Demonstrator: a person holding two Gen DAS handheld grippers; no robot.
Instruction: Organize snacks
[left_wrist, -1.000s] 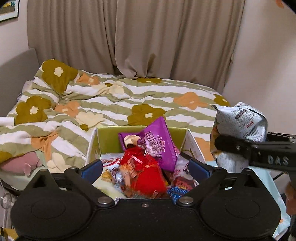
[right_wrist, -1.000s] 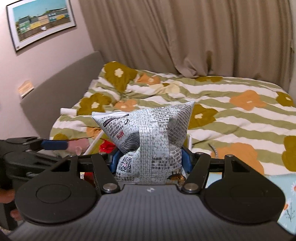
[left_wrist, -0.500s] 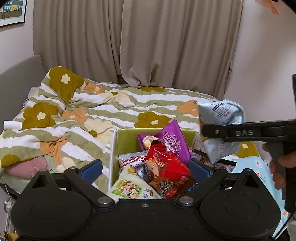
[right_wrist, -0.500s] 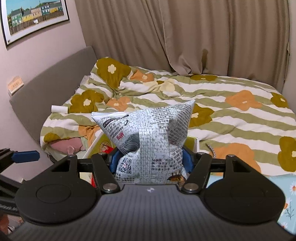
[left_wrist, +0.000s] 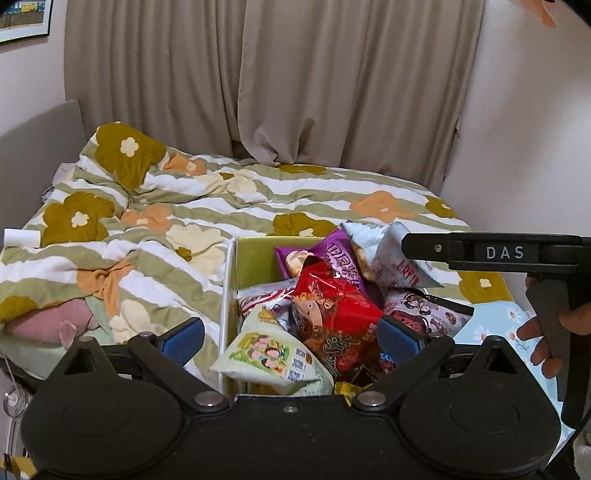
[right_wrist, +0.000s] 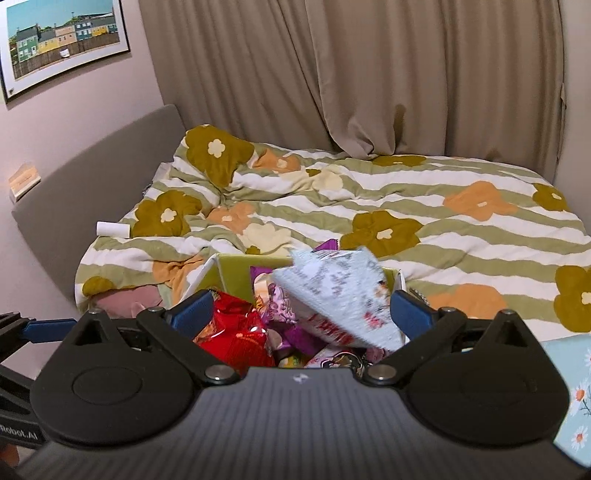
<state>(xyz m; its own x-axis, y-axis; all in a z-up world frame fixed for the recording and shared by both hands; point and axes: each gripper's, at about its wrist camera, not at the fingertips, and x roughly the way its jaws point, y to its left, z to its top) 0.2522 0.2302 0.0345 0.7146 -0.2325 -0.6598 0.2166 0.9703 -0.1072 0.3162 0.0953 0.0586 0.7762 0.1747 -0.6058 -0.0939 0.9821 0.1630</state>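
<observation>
The right gripper (right_wrist: 299, 314) has just been opening its jaws, and the silver-grey snack bag (right_wrist: 340, 295) (blurred in the right wrist view) is dropping free of the pads onto the packets in the green-lined box (left_wrist: 255, 258), lying beside the purple bag (left_wrist: 340, 258).

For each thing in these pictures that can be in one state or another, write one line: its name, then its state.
right gripper: open, jaws just opened, gripping nothing
grey snack bag: released, blurred, tilted over the box's far right corner
left gripper: open, empty, over the box
box: open-topped, piled full of packets
red packet: on top of the pile
curtains: drawn closed
bedcover: rumpled
</observation>
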